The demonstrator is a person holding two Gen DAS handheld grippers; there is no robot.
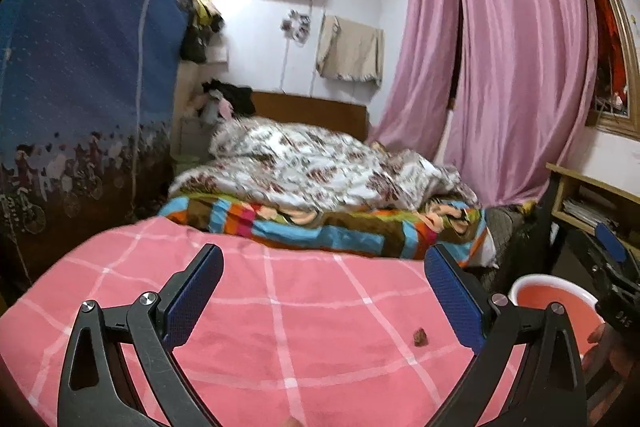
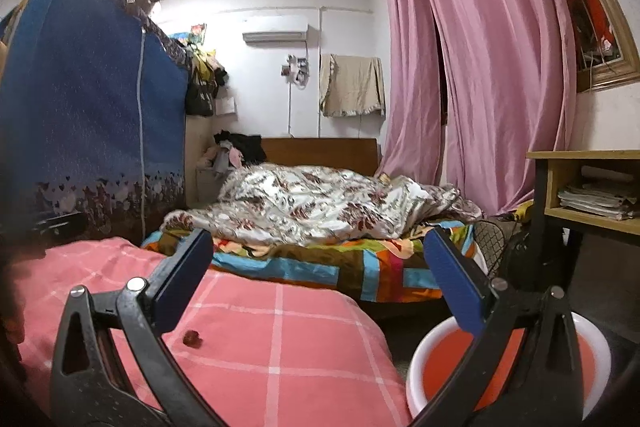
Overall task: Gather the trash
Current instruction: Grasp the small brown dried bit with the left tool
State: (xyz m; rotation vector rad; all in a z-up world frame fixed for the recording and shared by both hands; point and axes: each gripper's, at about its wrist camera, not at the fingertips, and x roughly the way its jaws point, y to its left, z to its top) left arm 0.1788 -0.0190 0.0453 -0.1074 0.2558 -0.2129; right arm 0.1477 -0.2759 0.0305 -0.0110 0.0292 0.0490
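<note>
The left gripper (image 1: 324, 291) is spread wide and holds nothing; it is positioned above a pink checked bedcover (image 1: 248, 327). A small dark scrap of trash (image 1: 420, 337) lies on the bedcover, near the inner face of this gripper's right finger and apart from it. The right gripper (image 2: 320, 283) is likewise spread wide and empty, positioned over the right edge of the same bedcover. In the right wrist view the scrap sits just beside the left finger, on the cover. A white-rimmed basin (image 2: 424, 359) with a red interior stands off the bed's right side, partly behind the right finger. Beyond the bedcover lie a striped multicolour blanket (image 2: 340, 267) and a floral quilt (image 2: 312, 203).
</note>
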